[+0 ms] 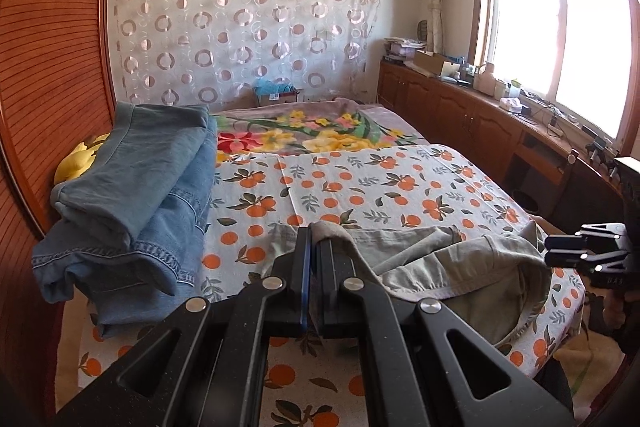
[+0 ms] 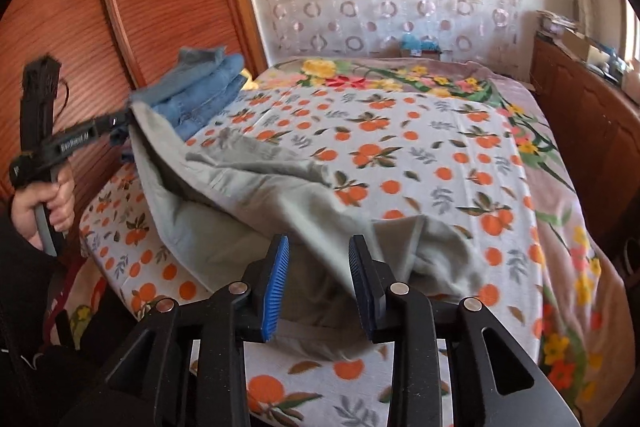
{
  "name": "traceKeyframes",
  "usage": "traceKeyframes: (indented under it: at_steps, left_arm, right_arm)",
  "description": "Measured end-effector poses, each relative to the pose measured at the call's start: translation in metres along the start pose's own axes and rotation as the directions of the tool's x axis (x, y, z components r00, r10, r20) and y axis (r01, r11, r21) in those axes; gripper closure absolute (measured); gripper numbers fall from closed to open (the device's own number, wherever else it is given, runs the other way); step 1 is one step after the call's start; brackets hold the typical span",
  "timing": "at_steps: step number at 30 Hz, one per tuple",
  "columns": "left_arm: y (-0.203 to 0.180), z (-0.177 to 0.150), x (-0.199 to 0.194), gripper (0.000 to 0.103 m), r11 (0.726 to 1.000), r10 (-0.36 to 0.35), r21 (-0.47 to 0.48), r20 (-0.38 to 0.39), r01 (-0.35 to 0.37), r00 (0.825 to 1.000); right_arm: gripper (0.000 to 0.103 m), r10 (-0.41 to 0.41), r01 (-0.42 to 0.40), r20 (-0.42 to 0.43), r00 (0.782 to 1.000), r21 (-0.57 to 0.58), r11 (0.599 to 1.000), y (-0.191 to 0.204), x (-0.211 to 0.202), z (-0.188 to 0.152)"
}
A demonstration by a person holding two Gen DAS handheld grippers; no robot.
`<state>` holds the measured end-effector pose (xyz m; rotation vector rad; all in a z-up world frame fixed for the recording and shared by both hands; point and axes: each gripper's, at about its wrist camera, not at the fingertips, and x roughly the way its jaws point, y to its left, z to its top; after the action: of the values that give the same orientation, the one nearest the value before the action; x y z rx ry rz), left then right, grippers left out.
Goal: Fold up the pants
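On a bed (image 1: 400,183) spread with an orange-fruit print sheet, a pair of grey-green pants (image 1: 440,259) lay crumpled near the front edge. The left gripper (image 1: 314,247) was clenched on a fold of the pants' fabric, its two black fingers pressed together with the cloth pinched between them and drawn up off the sheet. Seen from the right wrist camera, that same left gripper (image 2: 120,119) held a corner of the pants (image 2: 260,203) raised at the left side of the bed (image 2: 440,147), so the cloth sloped down from it toward the middle. The person's left hand (image 2: 44,207) gripped the tool's handle below.

The right gripper (image 2: 318,279) stood released, its blue-ribbed pad and dark pad set apart with pants fabric lying between and just beyond them; no cloth was pinched. From the left wrist camera the right gripper (image 1: 560,249) appeared at the far right edge, beside the pants' waistband end.

A stack of folded blue jeans (image 1: 132,195) rested at the left side of the bed against a reddish wooden headboard (image 1: 52,67). A floral blanket (image 1: 312,131) covered the far half of the bed, and a wooden counter (image 1: 460,99) under the window (image 1: 560,19) carried boxes and bottles.
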<state>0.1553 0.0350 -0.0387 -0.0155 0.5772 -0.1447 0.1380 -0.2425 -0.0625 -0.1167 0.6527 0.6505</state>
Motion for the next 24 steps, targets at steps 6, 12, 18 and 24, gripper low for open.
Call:
traceKeyframes:
  at_steps: [6,12,18,24]
  left_arm:
    - [0.003,0.005,-0.003,0.100,1.000,0.007,-0.004,0.012,-0.006,1.000]
    - [0.009,0.004,-0.003,0.100,1.000,0.014,-0.009,0.011,-0.013,1.000]
    - [0.008,0.004,0.001,0.100,1.000,0.005,-0.008,0.007,-0.005,1.000]
    - [0.004,0.028,0.012,0.100,1.000,0.011,0.021,0.023,-0.012,1.000]
  right_arm:
    - [0.071,-0.078,0.074,-0.033,0.996,-0.098,0.992,0.007,0.028,0.001]
    - [0.071,-0.154,0.150,-0.041,0.987,-0.087,0.985,-0.016,0.024,-0.005]
    - [0.090,-0.123,0.116,-0.097,0.988,-0.069,0.991,-0.028,0.021,-0.014]
    - [0.102,-0.120,0.120,0.011,0.993,-0.012,0.993,-0.049,0.004,0.020]
